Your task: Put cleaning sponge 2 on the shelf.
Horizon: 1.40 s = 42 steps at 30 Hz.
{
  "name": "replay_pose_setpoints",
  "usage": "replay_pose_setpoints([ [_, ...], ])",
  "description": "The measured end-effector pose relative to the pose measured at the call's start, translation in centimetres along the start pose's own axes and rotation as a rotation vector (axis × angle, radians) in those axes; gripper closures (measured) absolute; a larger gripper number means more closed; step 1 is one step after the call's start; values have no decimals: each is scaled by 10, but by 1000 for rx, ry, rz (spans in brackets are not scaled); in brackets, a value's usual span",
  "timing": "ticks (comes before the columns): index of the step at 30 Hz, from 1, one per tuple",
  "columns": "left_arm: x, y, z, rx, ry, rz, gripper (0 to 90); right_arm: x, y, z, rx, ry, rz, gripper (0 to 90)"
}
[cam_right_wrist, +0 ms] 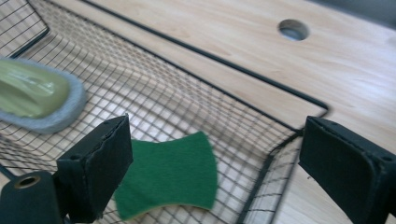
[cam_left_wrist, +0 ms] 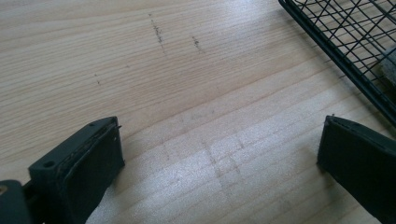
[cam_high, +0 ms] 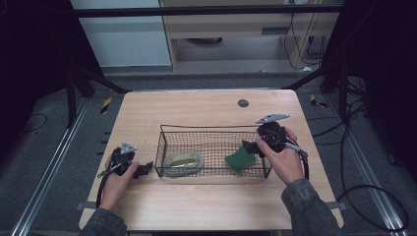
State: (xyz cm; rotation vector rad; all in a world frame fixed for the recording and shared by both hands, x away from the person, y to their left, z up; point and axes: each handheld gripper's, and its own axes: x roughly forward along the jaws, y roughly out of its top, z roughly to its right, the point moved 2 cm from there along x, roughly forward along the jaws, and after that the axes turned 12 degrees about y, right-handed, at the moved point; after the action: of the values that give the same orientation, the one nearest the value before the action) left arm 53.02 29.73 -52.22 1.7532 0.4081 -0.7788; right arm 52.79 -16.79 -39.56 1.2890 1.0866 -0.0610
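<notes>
Right gripper (cam_right_wrist: 215,163), fingers spread wide and empty, hovers over the right end of the wire basket (cam_high: 164,135). Green scouring pad (cam_right_wrist: 170,175) lies inside beneath it, apart from a grey-rimmed sponge (cam_high: 184,162). Left gripper (cam_left_wrist: 219,158), fingers wide apart, rests empty on the tabletop (cam_high: 196,201) beside the basket.

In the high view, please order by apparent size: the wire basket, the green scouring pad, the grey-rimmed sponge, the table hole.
1. Wire basket
2. Grey-rimmed sponge and green scouring pad: nearly alike, so unranked
3. Table hole
</notes>
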Motion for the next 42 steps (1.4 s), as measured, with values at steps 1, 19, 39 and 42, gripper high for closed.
replay_pose_setpoints([
  [1,0,0,0,0,0,0,0,-3,-1,3,-1,-13,12,97],
  [19,0,0,0,-1,0,1,0,-42,-49,61,37,-205,113,111],
  [39,0,0,0,-1,0,1,0,2,-91,106,122,-213,20,131],
  [42,0,0,0,3,0,-1,0,10,-94,110,130,-205,10,131],
])
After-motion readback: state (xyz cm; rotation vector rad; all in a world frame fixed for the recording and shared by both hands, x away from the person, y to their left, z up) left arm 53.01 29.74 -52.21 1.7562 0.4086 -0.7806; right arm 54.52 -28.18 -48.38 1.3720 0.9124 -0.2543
